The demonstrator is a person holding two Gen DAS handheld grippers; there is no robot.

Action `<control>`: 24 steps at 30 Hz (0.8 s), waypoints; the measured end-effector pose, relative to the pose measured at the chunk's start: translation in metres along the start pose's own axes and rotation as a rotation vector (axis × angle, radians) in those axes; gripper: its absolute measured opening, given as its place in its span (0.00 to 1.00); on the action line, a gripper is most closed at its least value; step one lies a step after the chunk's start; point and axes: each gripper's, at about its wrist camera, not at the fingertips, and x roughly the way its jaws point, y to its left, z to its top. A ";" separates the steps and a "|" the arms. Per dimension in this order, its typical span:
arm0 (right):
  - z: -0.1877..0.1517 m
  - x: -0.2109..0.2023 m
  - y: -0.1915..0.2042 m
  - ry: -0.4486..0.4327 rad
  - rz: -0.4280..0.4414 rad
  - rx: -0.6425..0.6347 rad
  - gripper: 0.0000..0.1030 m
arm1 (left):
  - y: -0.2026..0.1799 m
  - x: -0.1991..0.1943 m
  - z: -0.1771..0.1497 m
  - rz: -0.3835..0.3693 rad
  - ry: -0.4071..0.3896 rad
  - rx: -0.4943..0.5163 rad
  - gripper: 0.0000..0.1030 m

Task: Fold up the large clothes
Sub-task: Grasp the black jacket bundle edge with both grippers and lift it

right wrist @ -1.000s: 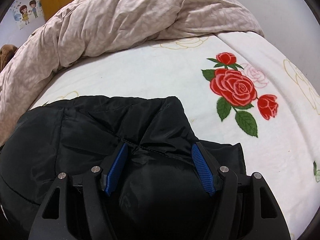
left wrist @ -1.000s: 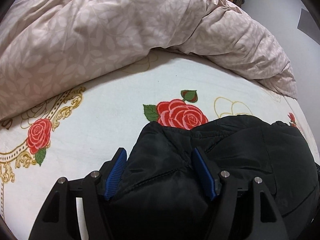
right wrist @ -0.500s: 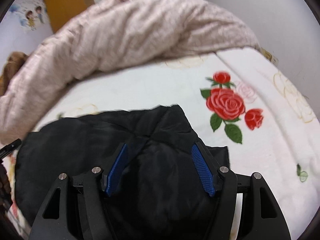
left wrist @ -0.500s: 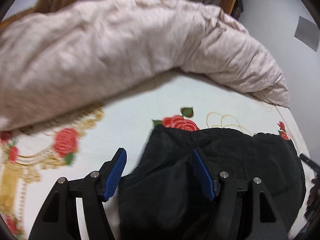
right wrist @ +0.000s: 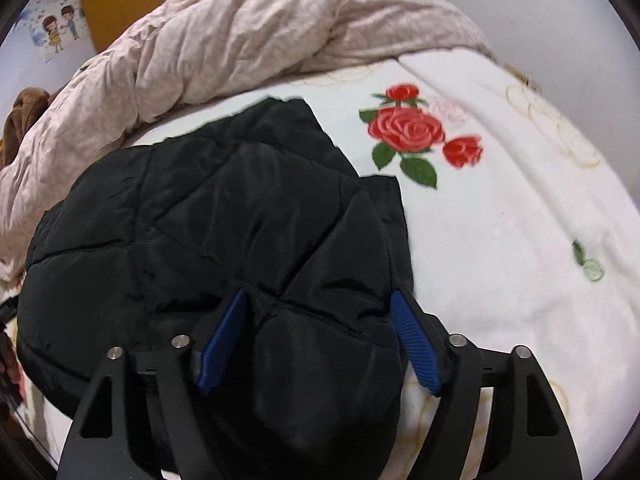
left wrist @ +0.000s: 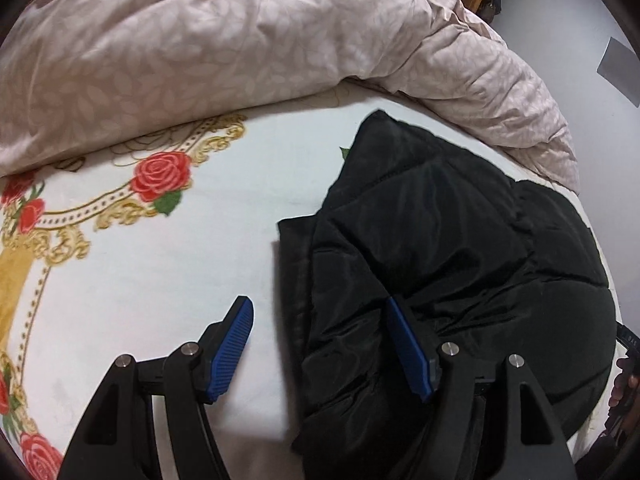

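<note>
The bed (left wrist: 160,264), under a rose-printed sheet, serves as the folding surface. A beige duvet (left wrist: 224,40) is heaped well beyond both sets of jaws, probably pushed back to free room. The black padded jacket (right wrist: 208,216) lies bunched on the sheet. The right gripper (right wrist: 316,340) has just been opening; its jaws stand wide with a puffy fold between them, seemingly unpinched. The left gripper (left wrist: 320,356) is also spread, the jacket's edge against its right jaw only.
</note>
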 end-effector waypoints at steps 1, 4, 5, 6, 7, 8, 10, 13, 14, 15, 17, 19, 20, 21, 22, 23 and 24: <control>0.001 0.004 -0.003 0.011 0.014 0.014 0.74 | -0.001 0.003 0.001 -0.002 0.004 0.000 0.70; 0.003 0.009 -0.009 0.019 0.038 0.044 0.76 | 0.000 0.004 0.004 -0.017 0.013 -0.015 0.70; 0.002 0.008 -0.010 0.020 0.043 0.047 0.76 | 0.000 0.003 0.004 -0.019 0.013 -0.013 0.70; 0.001 0.007 -0.012 0.022 0.053 0.054 0.76 | 0.001 0.002 0.002 -0.026 0.016 -0.011 0.70; -0.001 0.006 -0.015 0.026 0.067 0.066 0.76 | 0.003 0.002 0.001 -0.034 0.021 -0.012 0.70; -0.003 0.007 -0.019 0.034 0.085 0.082 0.76 | 0.005 0.002 0.000 -0.044 0.025 -0.018 0.70; -0.005 0.007 -0.022 0.041 0.102 0.100 0.76 | 0.007 0.002 -0.001 -0.053 0.028 -0.035 0.70; -0.007 0.001 -0.021 0.047 0.095 0.101 0.76 | 0.001 -0.008 -0.001 -0.059 0.013 -0.025 0.66; -0.008 -0.001 -0.022 0.047 0.098 0.102 0.76 | 0.000 -0.014 -0.002 -0.073 -0.004 -0.022 0.66; -0.009 -0.002 -0.022 0.047 0.102 0.102 0.76 | 0.000 -0.017 -0.003 -0.081 -0.012 -0.023 0.66; -0.010 0.002 -0.025 0.048 0.122 0.099 0.76 | 0.002 -0.010 -0.006 -0.078 0.002 -0.026 0.70; -0.009 0.008 -0.026 0.051 0.131 0.109 0.80 | 0.008 0.002 -0.006 -0.088 0.014 -0.052 0.77; -0.008 0.010 -0.026 0.048 0.128 0.111 0.82 | 0.009 0.007 -0.006 -0.089 0.014 -0.064 0.78; -0.008 0.011 -0.027 0.043 0.128 0.109 0.85 | 0.009 0.010 -0.005 -0.086 0.010 -0.063 0.80; -0.008 0.012 -0.028 0.041 0.129 0.112 0.86 | 0.008 0.013 -0.005 -0.080 0.008 -0.063 0.81; -0.009 0.013 -0.030 0.041 0.135 0.120 0.86 | 0.007 0.014 -0.004 -0.080 0.008 -0.064 0.81; -0.011 0.014 -0.032 0.040 0.149 0.130 0.87 | 0.006 0.015 -0.003 -0.081 0.005 -0.061 0.82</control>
